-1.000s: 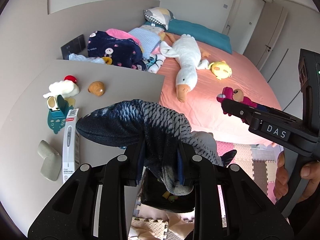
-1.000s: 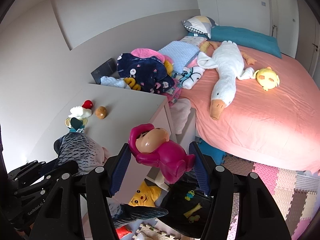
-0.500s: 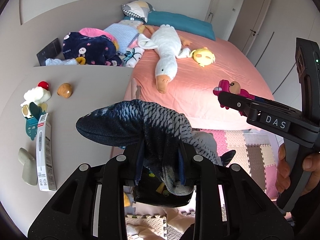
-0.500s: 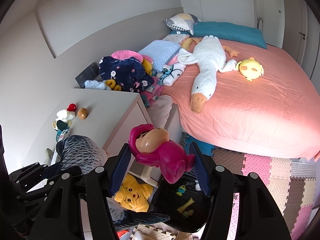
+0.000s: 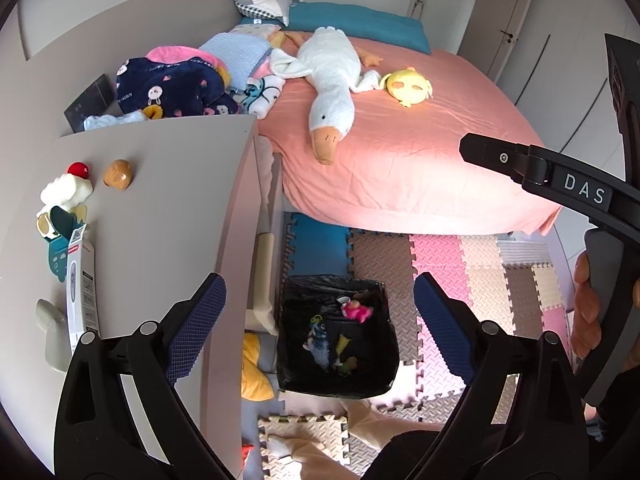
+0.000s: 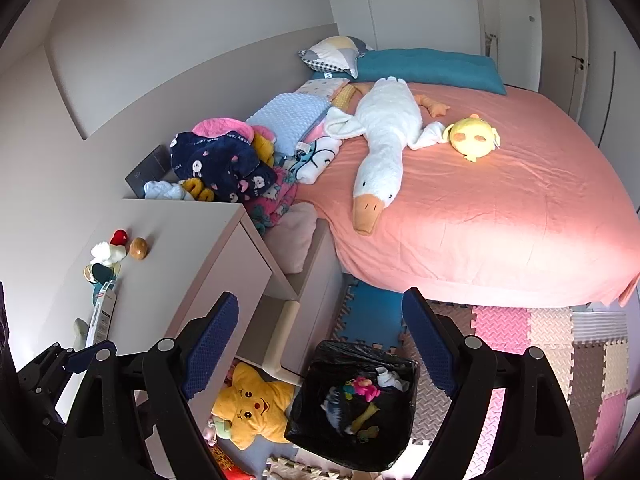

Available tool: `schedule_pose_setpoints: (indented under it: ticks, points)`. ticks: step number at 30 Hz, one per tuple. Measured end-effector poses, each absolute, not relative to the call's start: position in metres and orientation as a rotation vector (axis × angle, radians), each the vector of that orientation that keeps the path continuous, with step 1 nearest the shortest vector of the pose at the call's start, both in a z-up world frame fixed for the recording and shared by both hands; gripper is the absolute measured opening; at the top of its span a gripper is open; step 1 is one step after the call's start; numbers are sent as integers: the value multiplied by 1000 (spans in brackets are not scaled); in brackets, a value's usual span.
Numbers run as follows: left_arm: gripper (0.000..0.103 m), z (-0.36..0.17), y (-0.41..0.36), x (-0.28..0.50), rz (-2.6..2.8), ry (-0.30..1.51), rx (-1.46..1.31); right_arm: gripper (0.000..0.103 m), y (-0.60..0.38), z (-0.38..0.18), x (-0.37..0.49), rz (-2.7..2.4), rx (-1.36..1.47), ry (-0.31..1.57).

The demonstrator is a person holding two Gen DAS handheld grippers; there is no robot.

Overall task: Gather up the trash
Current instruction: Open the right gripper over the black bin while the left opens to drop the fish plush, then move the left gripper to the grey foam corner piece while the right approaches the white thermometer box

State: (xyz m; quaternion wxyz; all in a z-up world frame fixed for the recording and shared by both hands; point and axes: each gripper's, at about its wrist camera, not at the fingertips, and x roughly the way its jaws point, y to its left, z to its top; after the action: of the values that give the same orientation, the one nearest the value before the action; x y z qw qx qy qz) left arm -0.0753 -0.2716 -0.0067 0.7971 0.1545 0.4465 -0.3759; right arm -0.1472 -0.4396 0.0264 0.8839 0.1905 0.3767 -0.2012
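A black-lined trash bin [image 5: 294, 368] [image 6: 308, 420] stands on the foam floor mats beside the grey desk. Inside it lie the grey fish plush [image 5: 318, 344] [image 6: 334, 406] and the pink toy [image 5: 356, 311] [image 6: 365, 387], among other small items. My left gripper [image 5: 316, 316] hangs above the bin, its jaws opening wide with nothing between them. My right gripper [image 6: 320, 340] also hovers over the bin, jaws opening and empty; its finger [image 5: 500, 156] and the holding hand [image 5: 588, 300] show at the right of the left wrist view.
The grey desk [image 5: 160, 216] at left carries small toys and a white box [image 5: 80, 280]. A yellow star plush [image 6: 252, 404] lies under it. The pink bed [image 6: 480, 208] holds a white goose plush [image 6: 384, 148], a yellow chick and piled clothes.
Both grippers opened and let go: the fish plush left my left gripper and the pink toy left my right; both now lie in the bin. Both hands shifted over the bin.
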Motion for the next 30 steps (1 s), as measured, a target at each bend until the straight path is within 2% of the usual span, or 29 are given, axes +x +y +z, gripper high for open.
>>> schedule_pose_setpoints:
  ticks: [13,30]
  points:
    - [92,-10,-250,-68,-752,967,312,84,-418,22,-127,-357,373,801]
    - [92,-15,-168,-37,-599,998,242,84,-347,7,-71,-215,330,861]
